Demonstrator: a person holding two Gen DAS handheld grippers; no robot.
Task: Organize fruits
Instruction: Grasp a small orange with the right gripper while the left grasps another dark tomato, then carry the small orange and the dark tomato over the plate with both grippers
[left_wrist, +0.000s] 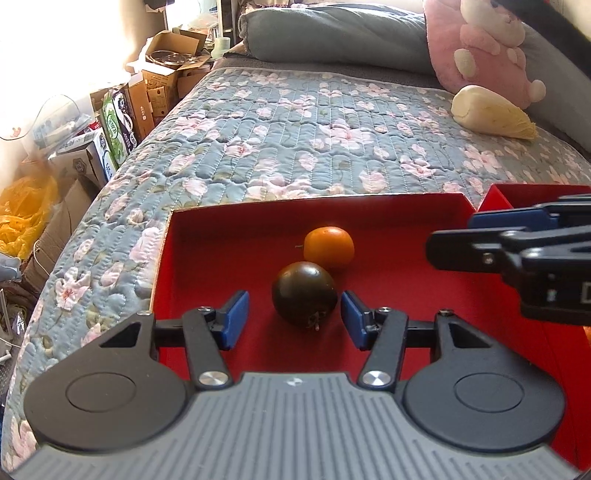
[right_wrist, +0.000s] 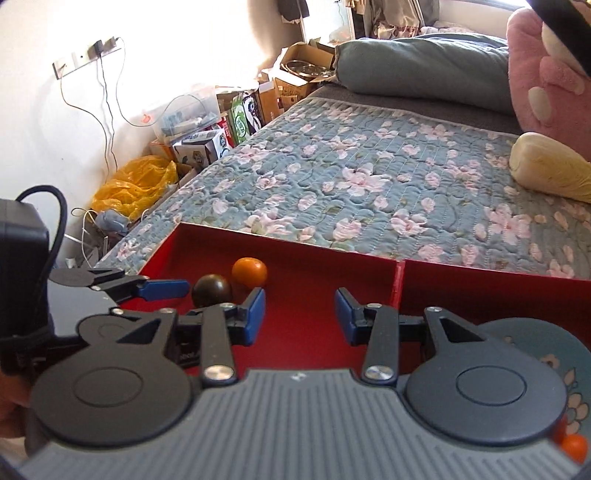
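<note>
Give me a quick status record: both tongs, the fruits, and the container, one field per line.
left tongs: open, pads either side of the dark tomato, not touching
right tongs: open, empty, over the red tray
dark tomato: on the tray floor, stem end facing the camera
orange fruit: just behind the dark tomato, appears to touch it
red tray: on the floral quilt; second red compartment to its right
</note>
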